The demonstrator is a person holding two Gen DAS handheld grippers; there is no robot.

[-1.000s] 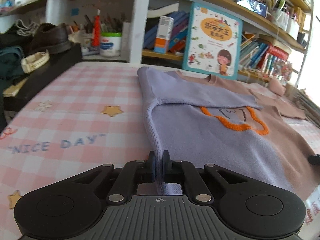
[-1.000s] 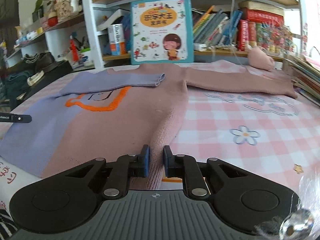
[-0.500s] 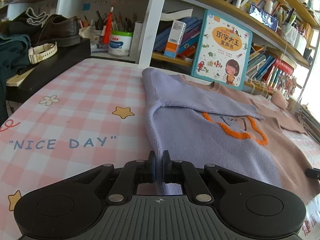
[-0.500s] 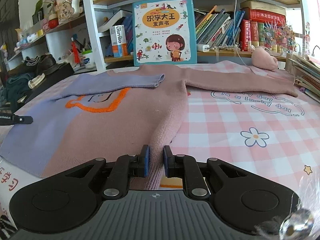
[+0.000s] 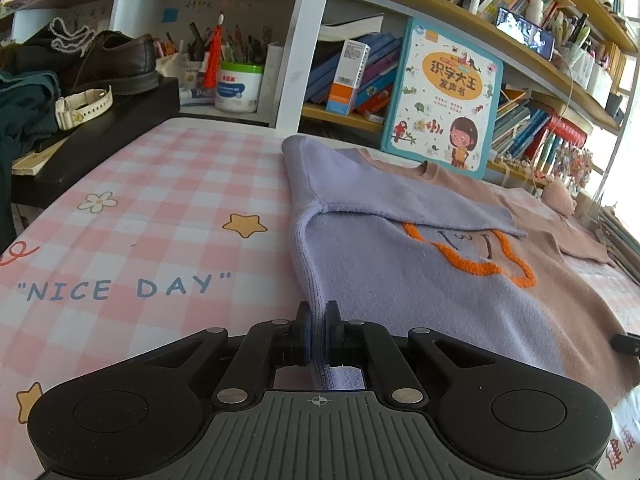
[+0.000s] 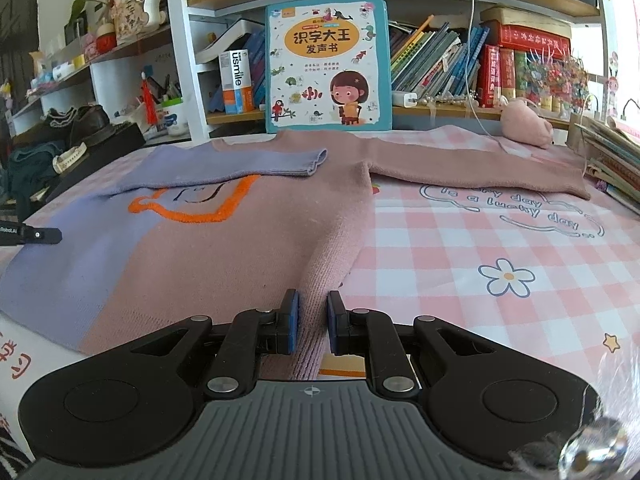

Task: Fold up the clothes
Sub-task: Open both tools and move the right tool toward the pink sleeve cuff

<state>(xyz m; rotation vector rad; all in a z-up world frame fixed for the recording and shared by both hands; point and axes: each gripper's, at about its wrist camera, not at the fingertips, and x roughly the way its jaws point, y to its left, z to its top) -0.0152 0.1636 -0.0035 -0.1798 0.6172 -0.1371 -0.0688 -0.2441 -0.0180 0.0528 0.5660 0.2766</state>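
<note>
A two-tone sweater lies flat on the checked table, lilac on one half and dusty pink on the other, with an orange outline on the chest. Its lilac sleeve is folded across the body; the pink sleeve stretches out to the right. My left gripper is shut on the lilac bottom corner of the hem. My right gripper is shut on the pink bottom corner, where the knit bunches into a ridge between the pads. The tip of the left gripper shows at the left edge of the right wrist view.
A pink-and-white checked cloth covers the table. Behind the sweater a children's book leans on crowded shelves. A black box with a shoe and a watch sits at the back left. A pink plush and stacked books are on the right.
The left wrist view has shifted a little, so the sweater and shelves sit lower and further right in it. Both grippers keep their hold on the hem corners; the sweater lies as before.
</note>
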